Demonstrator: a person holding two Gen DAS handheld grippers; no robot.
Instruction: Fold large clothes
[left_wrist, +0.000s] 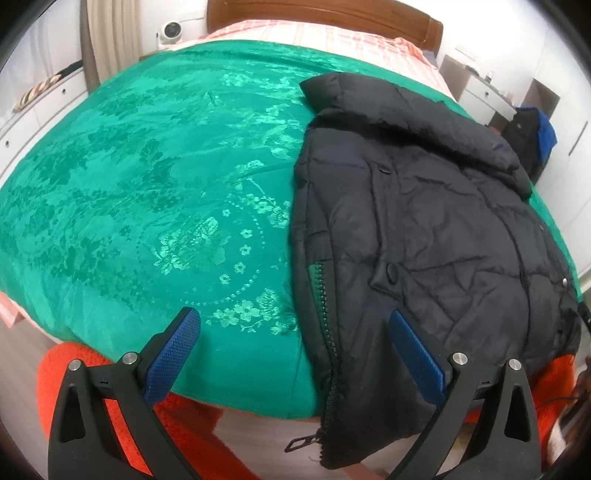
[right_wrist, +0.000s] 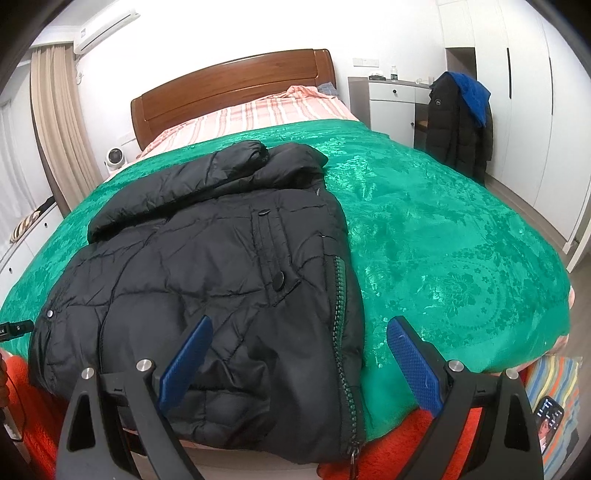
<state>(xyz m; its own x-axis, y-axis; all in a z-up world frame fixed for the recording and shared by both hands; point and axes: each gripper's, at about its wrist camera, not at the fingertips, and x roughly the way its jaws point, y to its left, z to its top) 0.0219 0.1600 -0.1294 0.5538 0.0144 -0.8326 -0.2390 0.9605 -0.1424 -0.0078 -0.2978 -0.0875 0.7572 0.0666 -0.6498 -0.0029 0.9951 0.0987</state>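
Both claws, left claw (left_wrist: 295, 332) and right claw (right_wrist: 299, 339), gape empty just above the black jacket (right_wrist: 207, 266).

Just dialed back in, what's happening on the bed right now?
A black puffer jacket lies on the green bedspread, already folded lengthwise with one sleeve across its top and its zipper edge exposed. Its hem hangs slightly over the bed's foot. The left gripper and right gripper are both open near the hem, holding nothing.

No readable text; small logo on hanging coat (right_wrist: 439, 103) illegible.
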